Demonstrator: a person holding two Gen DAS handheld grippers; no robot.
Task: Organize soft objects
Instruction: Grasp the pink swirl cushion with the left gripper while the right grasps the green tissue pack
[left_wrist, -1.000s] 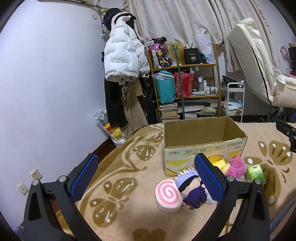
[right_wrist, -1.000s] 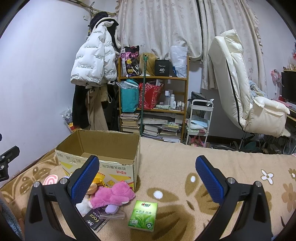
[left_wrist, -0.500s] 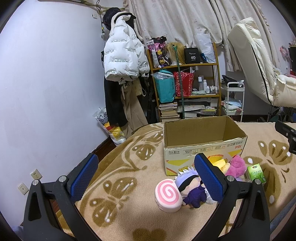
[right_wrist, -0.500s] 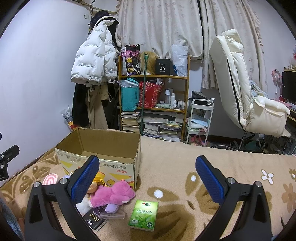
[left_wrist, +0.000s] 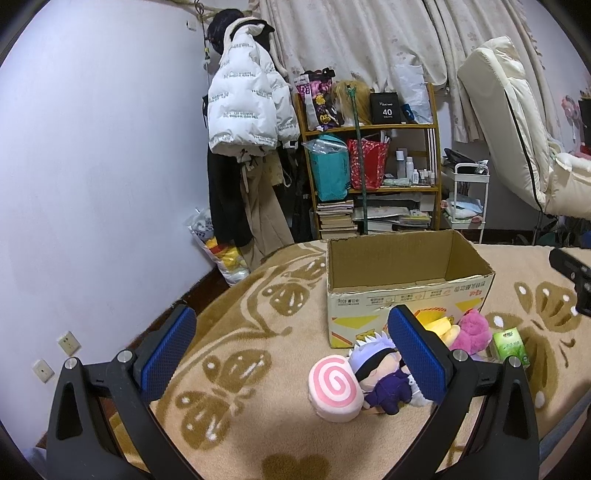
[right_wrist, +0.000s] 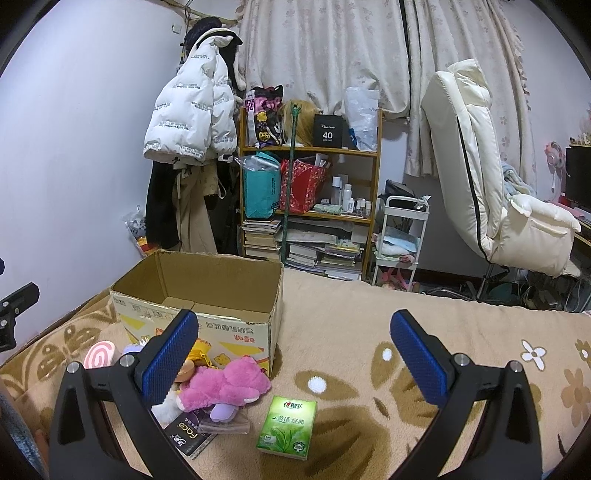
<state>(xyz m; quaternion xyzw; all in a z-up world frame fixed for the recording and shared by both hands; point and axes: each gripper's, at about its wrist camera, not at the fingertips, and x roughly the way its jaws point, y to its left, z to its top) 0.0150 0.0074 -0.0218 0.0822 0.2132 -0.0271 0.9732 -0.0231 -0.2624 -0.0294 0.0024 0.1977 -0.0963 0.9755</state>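
Observation:
An open cardboard box (left_wrist: 406, 295) (right_wrist: 207, 314) stands on the patterned blanket. In front of it lie a pink swirl cushion (left_wrist: 334, 387) (right_wrist: 98, 354), a white-haired doll in purple (left_wrist: 380, 373), a yellow plush (left_wrist: 437, 326) and a pink plush (left_wrist: 471, 330) (right_wrist: 225, 384). My left gripper (left_wrist: 291, 345) is open and empty, short of the cushion and doll. My right gripper (right_wrist: 293, 352) is open and empty, above the blanket to the right of the pink plush.
A green tissue pack (right_wrist: 288, 426) (left_wrist: 509, 343) and a black "face" packet (right_wrist: 188, 432) lie by the toys. A shelf (right_wrist: 310, 206) with books and bags, a hanging white jacket (left_wrist: 243, 110) and a cream recliner chair (right_wrist: 487, 177) stand beyond the bed.

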